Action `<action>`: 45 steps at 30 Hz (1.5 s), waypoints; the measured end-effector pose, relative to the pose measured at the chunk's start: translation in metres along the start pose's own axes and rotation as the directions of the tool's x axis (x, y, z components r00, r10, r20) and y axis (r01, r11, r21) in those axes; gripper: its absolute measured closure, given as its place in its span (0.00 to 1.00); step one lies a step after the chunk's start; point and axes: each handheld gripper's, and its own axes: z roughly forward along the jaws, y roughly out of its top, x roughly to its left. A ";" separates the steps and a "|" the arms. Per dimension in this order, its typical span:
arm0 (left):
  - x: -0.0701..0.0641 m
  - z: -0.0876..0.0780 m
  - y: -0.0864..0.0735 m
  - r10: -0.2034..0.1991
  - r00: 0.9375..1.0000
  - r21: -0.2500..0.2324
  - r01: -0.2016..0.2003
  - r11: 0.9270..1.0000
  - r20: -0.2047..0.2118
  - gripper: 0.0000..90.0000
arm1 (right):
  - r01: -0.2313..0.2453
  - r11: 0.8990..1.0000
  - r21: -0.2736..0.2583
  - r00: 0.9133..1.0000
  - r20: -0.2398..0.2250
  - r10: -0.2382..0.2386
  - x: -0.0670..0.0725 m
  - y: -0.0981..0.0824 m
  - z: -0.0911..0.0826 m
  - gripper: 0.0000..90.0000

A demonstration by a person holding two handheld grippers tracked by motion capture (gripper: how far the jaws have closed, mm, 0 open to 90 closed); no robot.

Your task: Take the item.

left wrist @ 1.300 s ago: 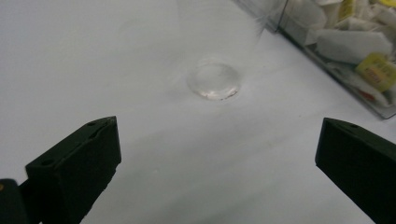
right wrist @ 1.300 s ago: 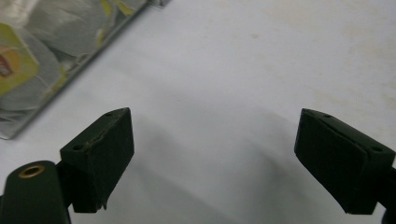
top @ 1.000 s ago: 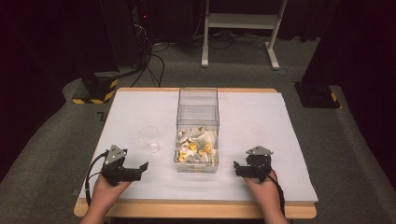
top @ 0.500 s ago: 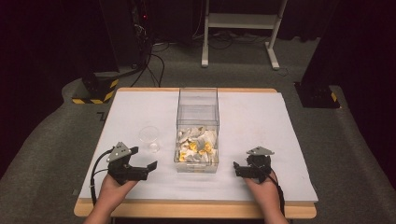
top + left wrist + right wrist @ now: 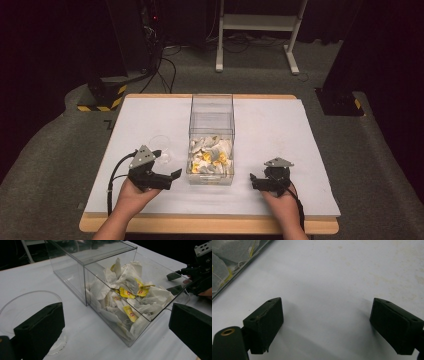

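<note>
A clear plastic box [image 5: 212,117] stands in the middle of the white table, its near half holding several white tea bags [image 5: 210,156] with yellow tags. In the left gripper view the tea bags [image 5: 125,293] lie heaped against the box wall [image 5: 75,277]. My left gripper [image 5: 170,172] hovers just left of the box's near corner, open and empty [image 5: 116,340]. A clear plastic cup [image 5: 161,146] sits behind it, and also shows as the cup [image 5: 27,306] at that view's left. My right gripper [image 5: 254,182] rests right of the box, open over bare table [image 5: 329,325].
The white table cover [image 5: 280,135] spreads wide on both sides of the box. A corner of the box [image 5: 229,260] shows at the upper left of the right gripper view. Beyond the table stand a white frame [image 5: 260,35] and cables on the floor.
My left gripper has moved right and a little forward, toward the box's near left corner. The right gripper has stayed in place.
</note>
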 end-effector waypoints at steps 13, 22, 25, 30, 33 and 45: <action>-0.012 0.029 0.014 0.050 0.997 0.009 -0.051 0.999 0.065 0.04 | -0.003 1.000 0.000 1.000 0.000 0.003 0.000 0.000 0.000 0.13; -0.015 0.047 0.019 0.041 0.993 0.036 -0.045 0.998 0.111 0.09 | -0.004 1.000 0.000 1.000 -0.001 0.004 0.000 0.000 0.000 0.13; -0.018 0.055 0.024 0.053 0.991 0.047 -0.059 0.997 0.122 0.11 | -0.004 1.000 -0.001 1.000 -0.001 0.004 0.000 0.000 0.000 0.13; -0.017 0.065 0.027 0.043 0.988 0.066 -0.053 0.996 0.145 0.17 | -0.004 1.000 0.001 1.000 -0.002 0.004 0.000 0.000 0.000 0.13; -0.017 0.074 0.031 0.061 0.987 0.095 -0.075 0.993 0.146 0.19 | -0.004 1.000 0.000 1.000 -0.002 0.004 0.000 0.000 0.000 0.13; -0.020 0.092 0.046 0.127 0.981 0.168 -0.151 0.974 0.145 0.35 | -0.004 1.000 0.000 1.000 -0.002 0.004 0.000 0.000 0.000 0.13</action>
